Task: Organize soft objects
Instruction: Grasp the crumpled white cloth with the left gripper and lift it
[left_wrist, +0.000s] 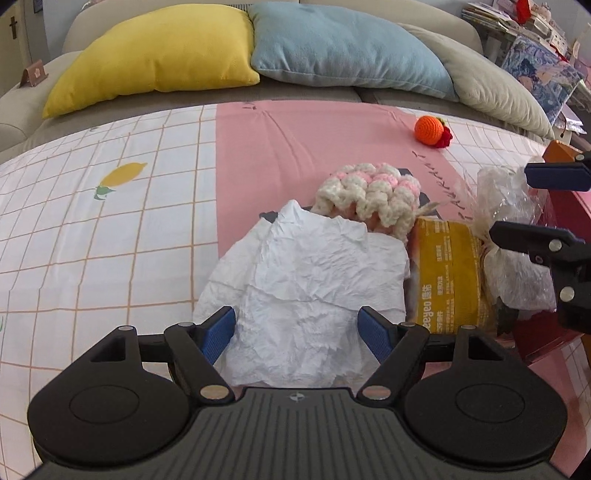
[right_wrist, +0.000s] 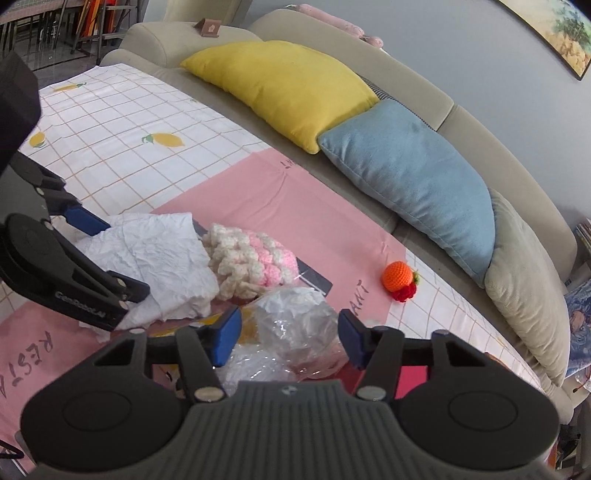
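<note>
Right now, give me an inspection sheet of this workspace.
Surface: checked and pink cloth over a table.
Job's things: crumpled white paper, pink-and-cream knitted piece, clear plastic bag, yellow packet, orange crochet ball.
Clutter: red tray, partly hidden.
Tongs: left tongs open over the paper; right tongs open around the bag, not pressing it.
Cables: nothing seen.
Surroundings: sofa with yellow cushion, blue cushion, grey cushion.

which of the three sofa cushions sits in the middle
The blue cushion: it leans between the yellow cushion on one side and the beige cushion on the other, overlapping the edges of both.
</note>
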